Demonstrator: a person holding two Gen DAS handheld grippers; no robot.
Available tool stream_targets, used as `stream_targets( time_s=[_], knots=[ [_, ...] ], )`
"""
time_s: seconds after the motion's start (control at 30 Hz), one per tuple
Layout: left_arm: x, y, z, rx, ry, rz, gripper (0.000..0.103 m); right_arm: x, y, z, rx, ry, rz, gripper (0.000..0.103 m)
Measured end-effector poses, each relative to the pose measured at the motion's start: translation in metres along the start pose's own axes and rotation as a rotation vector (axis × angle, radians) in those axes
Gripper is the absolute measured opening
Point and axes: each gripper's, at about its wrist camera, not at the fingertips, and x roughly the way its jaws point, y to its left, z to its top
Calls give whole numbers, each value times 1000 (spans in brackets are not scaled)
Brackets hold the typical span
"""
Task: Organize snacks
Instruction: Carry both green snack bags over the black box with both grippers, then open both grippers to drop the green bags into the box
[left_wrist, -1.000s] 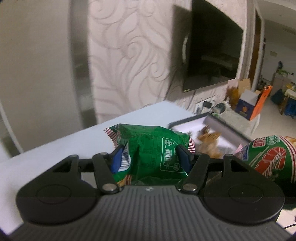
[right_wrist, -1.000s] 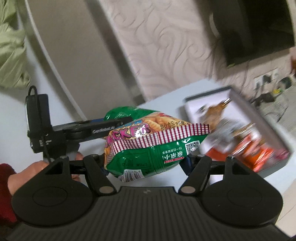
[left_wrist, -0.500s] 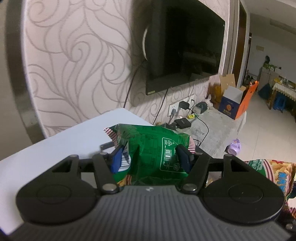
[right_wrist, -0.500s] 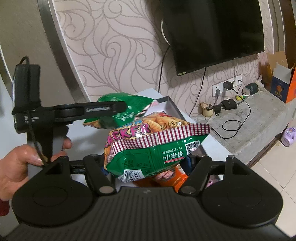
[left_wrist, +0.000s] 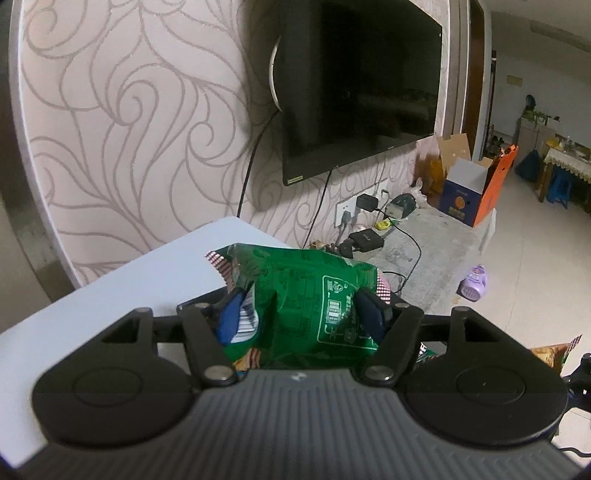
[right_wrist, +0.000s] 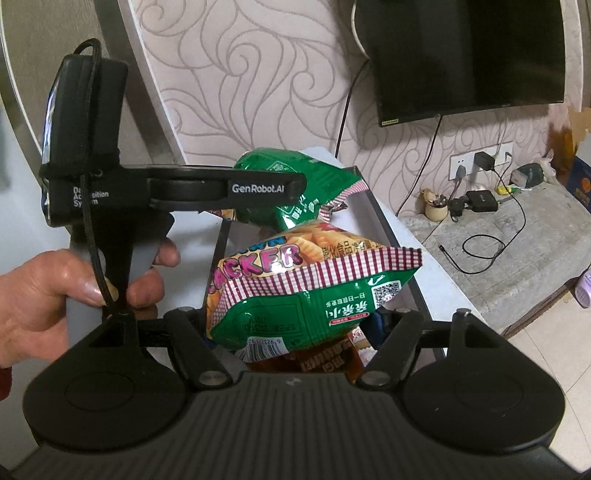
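Grippers both loaded. Left gripper (left_wrist: 301, 314) pinches a green snack bag (left_wrist: 306, 299) between its blue pads (left_wrist: 231, 317), jaws partway closed, bag crumpled ahead of the fingers. Right gripper (right_wrist: 295, 325) clamps a cracker bag (right_wrist: 303, 291) the same way, directly over the grey tray (right_wrist: 388, 221) with a brown packet (right_wrist: 325, 363) beneath. Left gripper's bag hangs over the tray's far end, seen from the right wrist view. Risk: bags are puffy and slick, so a light pinch may slip; dropping both together could stack them or tip one over the rim. Tray contents partly hidden, probably crowded.
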Motion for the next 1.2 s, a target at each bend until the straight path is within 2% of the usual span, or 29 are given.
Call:
stream_targets(
  time_s=[0.1,0.3,0.53,0.6,0.7,0.93,1.03,1.13,1.2],
  knots=[
    [-2,-2,0,14,0,-16,70,-1,1,0,-17,8,-10,79],
    [-7,-6,0,25,-13,-43,70,-17,1,3,-36,-38,-44,90],
    [-15,-4,2,24,-29,-56,70,-35,4,1,-28,-61,-81,92],
    [-18,-3,3,24,-35,-58,72,-42,4,0,-18,-75,-85,92],
    [-23,-3,3,20,-51,-48,81,-52,6,-1,-9,-84,-87,92],
    [-28,1,3,13,-61,-41,82,-65,10,-8,-19,-99,-110,90],
    [-29,1,0,23,-66,-44,81,-61,12,-12,-31,-69,-108,82],
    [-23,-2,-3,53,-47,-50,72,-49,11,-13,-41,-40,-111,77],
    [-18,-3,-4,61,-40,-42,72,-38,11,-12,-57,-30,-115,76]
  ],
)
